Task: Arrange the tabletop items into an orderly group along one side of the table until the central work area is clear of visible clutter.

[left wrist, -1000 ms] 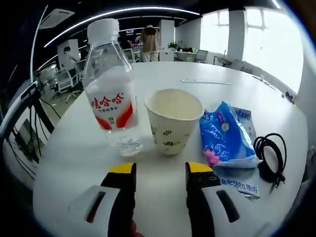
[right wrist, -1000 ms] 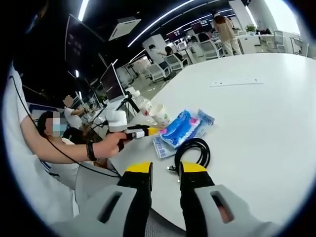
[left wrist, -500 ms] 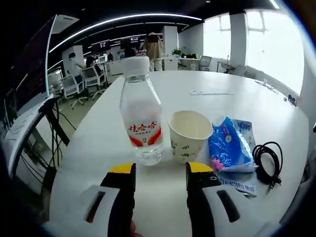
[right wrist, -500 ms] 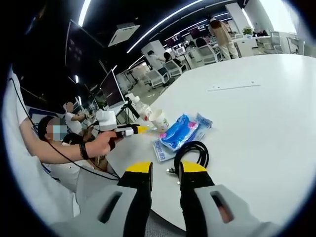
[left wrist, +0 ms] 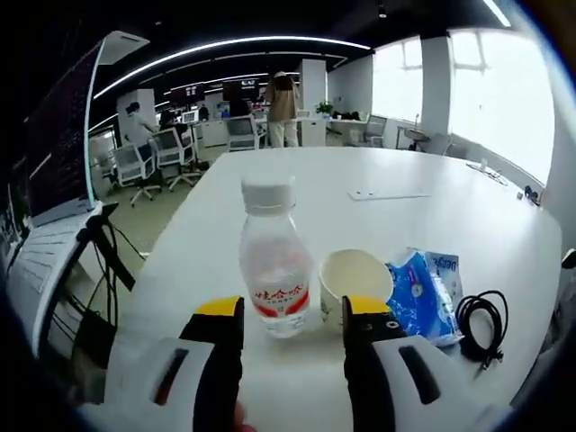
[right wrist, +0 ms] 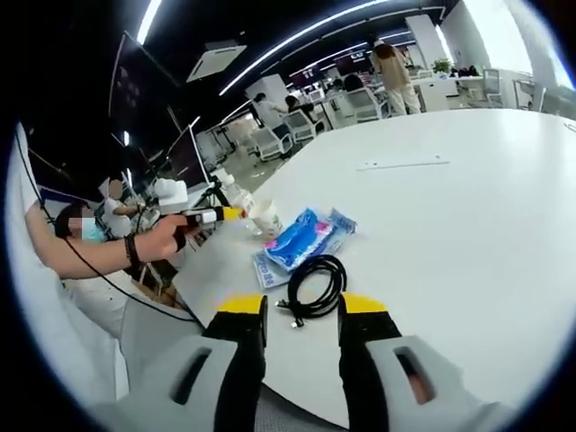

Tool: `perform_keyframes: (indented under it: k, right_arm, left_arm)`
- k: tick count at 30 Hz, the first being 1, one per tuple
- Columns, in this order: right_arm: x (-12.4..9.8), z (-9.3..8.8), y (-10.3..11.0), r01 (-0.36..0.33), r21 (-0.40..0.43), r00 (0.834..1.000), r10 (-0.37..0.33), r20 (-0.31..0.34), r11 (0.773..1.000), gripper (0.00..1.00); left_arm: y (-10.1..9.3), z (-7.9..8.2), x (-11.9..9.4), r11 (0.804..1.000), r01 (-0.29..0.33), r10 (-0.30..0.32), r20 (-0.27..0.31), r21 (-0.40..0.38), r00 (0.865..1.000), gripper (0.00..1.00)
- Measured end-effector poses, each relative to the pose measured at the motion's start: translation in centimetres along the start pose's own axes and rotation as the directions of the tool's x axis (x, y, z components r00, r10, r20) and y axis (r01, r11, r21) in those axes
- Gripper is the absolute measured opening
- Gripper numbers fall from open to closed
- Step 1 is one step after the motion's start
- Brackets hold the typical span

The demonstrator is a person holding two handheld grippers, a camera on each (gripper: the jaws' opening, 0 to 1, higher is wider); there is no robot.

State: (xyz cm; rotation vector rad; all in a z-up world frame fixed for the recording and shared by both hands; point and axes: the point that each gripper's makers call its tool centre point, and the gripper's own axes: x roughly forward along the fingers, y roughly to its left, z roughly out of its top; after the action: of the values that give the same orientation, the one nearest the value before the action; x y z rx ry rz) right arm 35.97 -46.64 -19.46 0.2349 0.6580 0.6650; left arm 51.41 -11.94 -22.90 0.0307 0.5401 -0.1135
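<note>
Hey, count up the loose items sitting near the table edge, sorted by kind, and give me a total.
Clear plastic water bottle with white cap and red label: 1
White paper cup with green leaf print: 1
Blue plastic packet: 1
Printed paper leaflet under the packet: 1
Coiled black cable: 1
Total: 5

Clear bottle (left wrist: 274, 274), red-white label; cream cup (left wrist: 355, 284); blue packet (left wrist: 419, 301); black cable (right wrist: 314, 286); white table (right wrist: 468, 225).

bottle (left wrist: 275, 274) and paper cup (left wrist: 354, 284) block ahead of left gripper (left wrist: 291, 311), blue packet (left wrist: 419, 292), black cable (left wrist: 477, 318) flank, far table (left wrist: 378, 180) open
</note>
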Motion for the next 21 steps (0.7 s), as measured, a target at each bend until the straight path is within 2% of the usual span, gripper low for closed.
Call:
perform_keyframes:
  k: [4, 10, 21]
  right_arm:
    - [-0.2, -0.3, -0.9, 0.034, -0.053, 0.999, -0.036, -0.024, 0.998, 0.39]
    - [-0.3, -0.3, -1.1, 0.04, -0.059, 0.999, -0.042, -0.028, 0.997, 0.43]
    - [-0.5, -0.6, -1.3, 0.038, -0.043, 0.999, -0.039, -0.025, 0.998, 0.43]
  left_arm:
    - [0.5, 0.8, 0.7, 1.0, -0.004, 0.004, -0.006, -0.005, 1.0, 0.46]
    - [1.1, 2.0, 1.6, 1.0, -0.005, 0.005, 0.006, -0.027, 1.0, 0.48]
    - [0.4, 1.4, 2.8, 0.999, 0.025, -0.026, -0.036, -0.047, 0.999, 0.49]
